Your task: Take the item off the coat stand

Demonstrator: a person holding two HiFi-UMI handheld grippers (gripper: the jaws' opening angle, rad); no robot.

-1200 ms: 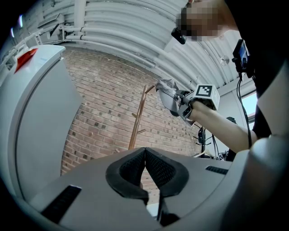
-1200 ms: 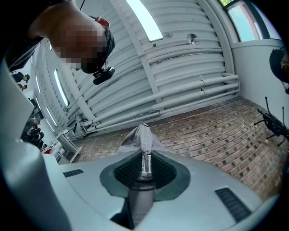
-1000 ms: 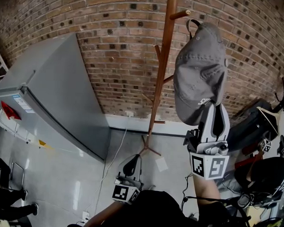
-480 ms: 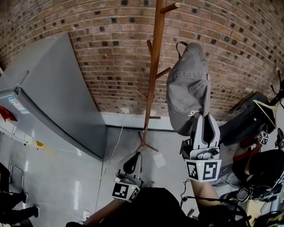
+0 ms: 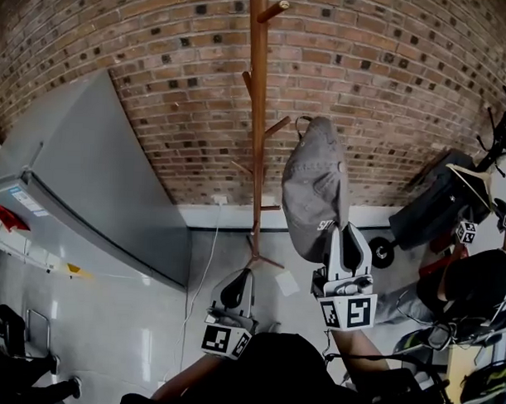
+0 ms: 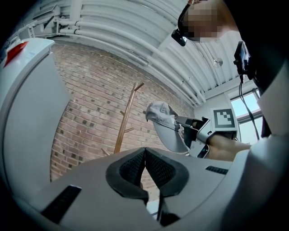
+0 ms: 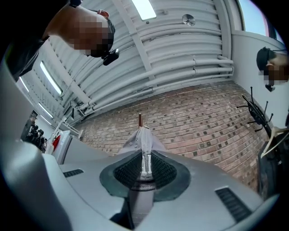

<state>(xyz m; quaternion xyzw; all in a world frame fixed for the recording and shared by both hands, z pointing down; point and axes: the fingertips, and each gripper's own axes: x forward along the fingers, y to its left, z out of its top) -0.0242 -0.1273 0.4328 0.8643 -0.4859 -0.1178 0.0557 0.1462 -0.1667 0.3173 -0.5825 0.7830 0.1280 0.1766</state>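
A grey cap [image 5: 315, 189] hangs in the air to the right of the wooden coat stand [image 5: 258, 114], clear of its pegs. My right gripper [image 5: 340, 238] is shut on the cap's brim from below; in the right gripper view the brim [image 7: 143, 149] runs edge-on between the pads. My left gripper [image 5: 236, 289] is low near my body, shut with nothing in it. From the left gripper view the cap [image 6: 165, 124] and the right gripper [image 6: 203, 131] show to the right of the stand [image 6: 124, 117].
A grey fridge [image 5: 79, 191] stands left of the stand against the brick wall [image 5: 390, 86]. A scooter and bags [image 5: 451, 212] crowd the right side. A white cable [image 5: 203, 261] runs down from a wall socket to the floor.
The right gripper has come down and to the left with the cap, away from the stand's top peg. The left gripper has stayed put.
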